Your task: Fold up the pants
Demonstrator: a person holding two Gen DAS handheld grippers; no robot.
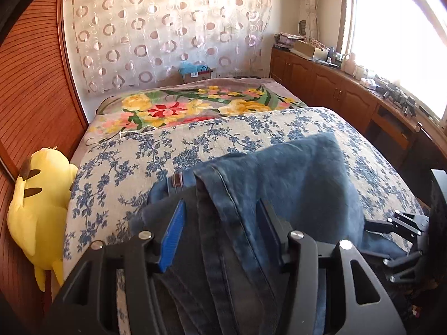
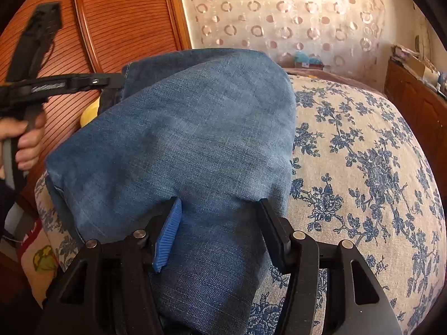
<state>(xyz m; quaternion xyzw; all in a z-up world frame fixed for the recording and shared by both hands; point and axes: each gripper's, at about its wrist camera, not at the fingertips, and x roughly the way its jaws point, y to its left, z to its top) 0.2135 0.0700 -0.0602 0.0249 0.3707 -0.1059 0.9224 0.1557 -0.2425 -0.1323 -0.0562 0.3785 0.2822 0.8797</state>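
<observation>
Lying folded on the flowered bedspread (image 2: 363,167), the jeans (image 2: 181,139) are seen between both sets of jaws. The left gripper (image 1: 220,217) is held open, pads clear of the denim. Whether the right gripper (image 2: 220,209) is pressing the cloth cannot be told.

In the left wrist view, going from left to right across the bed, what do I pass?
Yellow plush toy → left gripper over the jeans → right gripper → wooden cabinets.

Between my black fingers (image 2: 269,223) with ribbed blue pads lie faded blue denim jeans (image 2: 195,139). The bed (image 2: 363,153) wears cream cloth printed with blue flowers; its far end has a blanket (image 1: 195,106) with yellow, red and pink blooms. A yellow plush toy (image 1: 42,203) sits at the left edge.
</observation>
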